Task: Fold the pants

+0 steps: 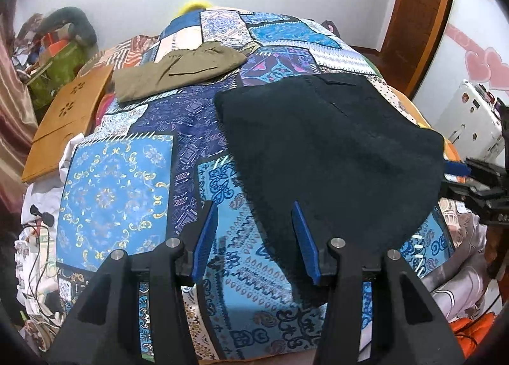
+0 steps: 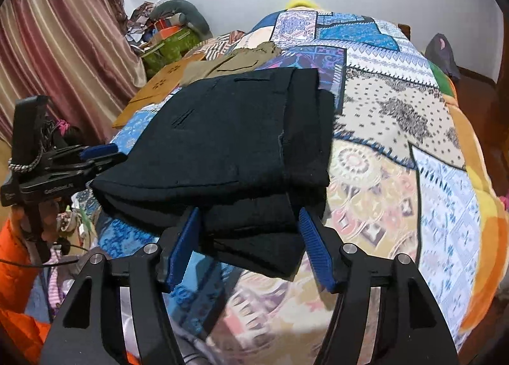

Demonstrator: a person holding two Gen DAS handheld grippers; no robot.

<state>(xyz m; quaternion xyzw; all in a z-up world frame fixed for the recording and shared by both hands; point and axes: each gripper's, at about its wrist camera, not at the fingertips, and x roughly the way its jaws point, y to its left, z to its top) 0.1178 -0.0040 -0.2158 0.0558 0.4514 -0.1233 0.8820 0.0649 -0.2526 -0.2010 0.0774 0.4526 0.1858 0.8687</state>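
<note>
Black pants (image 2: pixel 219 142) lie folded in several layers on the bed's patchwork quilt (image 2: pixel 391 129), near the front edge, waistband side w/ a slit pocket facing up. In the left wrist view the same pants (image 1: pixel 331 155) show as a dark rounded slab right of centre.

Right tool (image 2: pixel 251 247): blue pads stand apart, straddling the near lower layer of the fold; fabric sits between them but pads don't press it, gap visible each side. Nothing gripped.

Left tool (image 1: pixel 256 237): about half open, hovering over the quilt (image 1: pixel 114 193) at the pants' left front edge. Right pad overlaps the dark cloth in view, left pad is over bare quilt; no hold on anything.

Each tool shows in the other's cam: right one at the frame's right edge in the left wrist view, just beside the pants' far corner; left one at left edge in the right wrist view, tips near the fold's left corner.

Further back, olive pants (image 1: pixel 178 70) lie folded, well apart from the black pair. A wooden board (image 1: pixel 63 120) sits on the bed's left side. Pink-striped curtain (image 2: pixel 57 46) at left.
</note>
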